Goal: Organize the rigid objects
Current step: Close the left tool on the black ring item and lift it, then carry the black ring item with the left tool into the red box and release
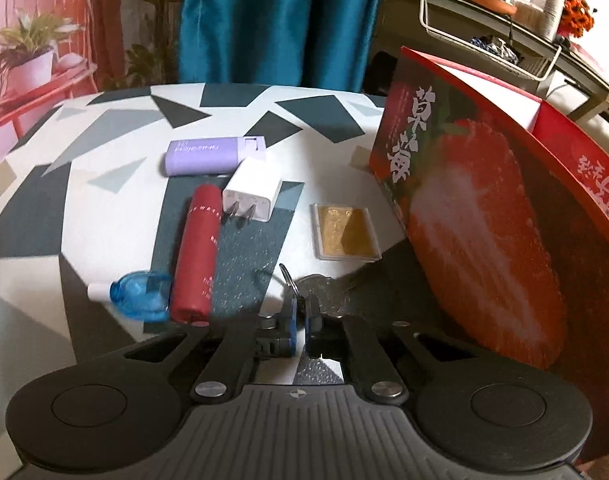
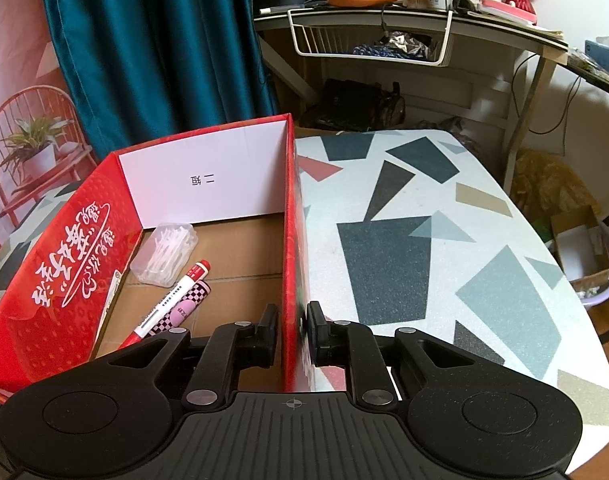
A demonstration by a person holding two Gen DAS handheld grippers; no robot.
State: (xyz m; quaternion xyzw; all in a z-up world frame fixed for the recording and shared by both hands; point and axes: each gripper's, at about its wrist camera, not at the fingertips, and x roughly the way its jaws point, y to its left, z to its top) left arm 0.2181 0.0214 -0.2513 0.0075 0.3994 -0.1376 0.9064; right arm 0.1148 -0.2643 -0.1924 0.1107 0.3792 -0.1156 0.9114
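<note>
In the left wrist view my left gripper (image 1: 300, 316) is shut on a small metal key ring (image 1: 287, 276) just above the table, by a round silver coin-like piece (image 1: 324, 294). Ahead lie a red tube (image 1: 195, 254), a white plug adapter (image 1: 251, 190), a purple case (image 1: 208, 156), a gold card in a clear case (image 1: 346, 232) and a blue clip (image 1: 138, 296). The red strawberry box (image 1: 484, 216) stands to the right. In the right wrist view my right gripper (image 2: 292, 330) is shut on the box's right wall (image 2: 292, 240). Inside lie a cotton swab case (image 2: 164, 252), a red marker (image 2: 172, 300) and a checkered tube (image 2: 188, 308).
The table (image 2: 424, 240) has a white cloth with grey and dark shapes. A teal curtain (image 2: 152, 48) hangs behind. A cluttered desk with a white wire basket (image 2: 368, 44) stands beyond the table's far right. A bin with boxes (image 2: 584, 256) is on the floor at right.
</note>
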